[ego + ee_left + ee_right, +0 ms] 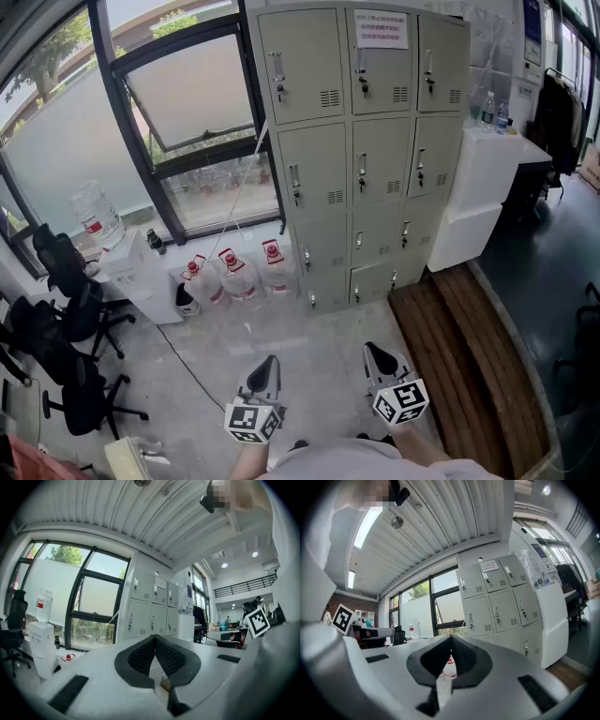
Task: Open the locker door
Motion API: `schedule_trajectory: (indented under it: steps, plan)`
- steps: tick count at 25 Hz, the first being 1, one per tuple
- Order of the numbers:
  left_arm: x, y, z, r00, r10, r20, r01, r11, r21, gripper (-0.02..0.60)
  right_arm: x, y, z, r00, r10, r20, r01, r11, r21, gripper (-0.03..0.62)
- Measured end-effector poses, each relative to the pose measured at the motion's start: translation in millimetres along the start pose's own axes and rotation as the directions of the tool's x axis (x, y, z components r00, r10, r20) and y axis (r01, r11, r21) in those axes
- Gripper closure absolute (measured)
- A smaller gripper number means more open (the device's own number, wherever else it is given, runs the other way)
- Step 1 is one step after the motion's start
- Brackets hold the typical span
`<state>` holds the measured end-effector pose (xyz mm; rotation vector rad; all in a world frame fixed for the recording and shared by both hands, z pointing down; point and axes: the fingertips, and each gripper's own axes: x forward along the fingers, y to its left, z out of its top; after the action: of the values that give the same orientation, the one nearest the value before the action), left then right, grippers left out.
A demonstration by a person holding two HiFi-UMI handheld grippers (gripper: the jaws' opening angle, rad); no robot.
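A person stands in an office room holding a gripper in each hand, low and out in front. The left gripper (269, 362) has its jaws closed together at the tips and holds nothing. The right gripper (373, 349), just beside it, is also fully closed and empty. Both point forward over a bare concrete floor (309, 342).

Straight ahead of the two grippers, and well apart from them, a bank of grey metal lockers (361, 150) stands against the wall, three columns wide and four rows high. Every locker door seen is closed. A paper notice (381, 29) is stuck on the top middle door.

Ahead and to the left of the left gripper, large water jugs (239, 275) with red caps sit on the floor under a big window (187, 112), near a white water dispenser (131, 270). Further left are black office chairs (70, 281). To the right of the right gripper runs a brown wooden platform (469, 366), with a white cabinet (478, 187) beside the lockers.
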<state>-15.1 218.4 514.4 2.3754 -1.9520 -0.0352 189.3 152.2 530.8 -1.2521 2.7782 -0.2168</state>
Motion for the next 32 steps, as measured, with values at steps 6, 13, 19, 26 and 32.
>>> schedule_trajectory:
  steps: [6, 13, 19, 26, 32]
  plan:
    - [1, 2, -3, 1.000, -0.004, -0.003, 0.003, 1.000, -0.003, 0.578, 2, 1, -2, 1.000, -0.001, -0.003, 0.001, 1.000, -0.003, 0.582]
    - [3, 3, -6, 1.000, 0.010, -0.007, -0.010, 1.000, 0.000, 0.580, 3, -2, 2, 1.000, 0.005, 0.014, -0.005, 1.000, 0.000, 0.580]
    - [8, -1, -2, 0.998, 0.058, 0.018, -0.058, 0.998, 0.004, 0.578, 1, -13, 7, 0.999, 0.038, 0.034, -0.038, 0.999, -0.008, 0.580]
    - [32, -20, -6, 0.995, 0.099, 0.023, -0.099, 0.995, -0.003, 0.578, 1, -54, 7, 0.998, 0.057, 0.016, -0.058, 0.998, 0.015, 0.580]
    - [55, -13, -16, 0.992, 0.126, 0.000, -0.126, 0.992, 0.013, 0.578, 19, -75, -3, 0.998, 0.063, -0.011, -0.063, 0.998, 0.029, 0.580]
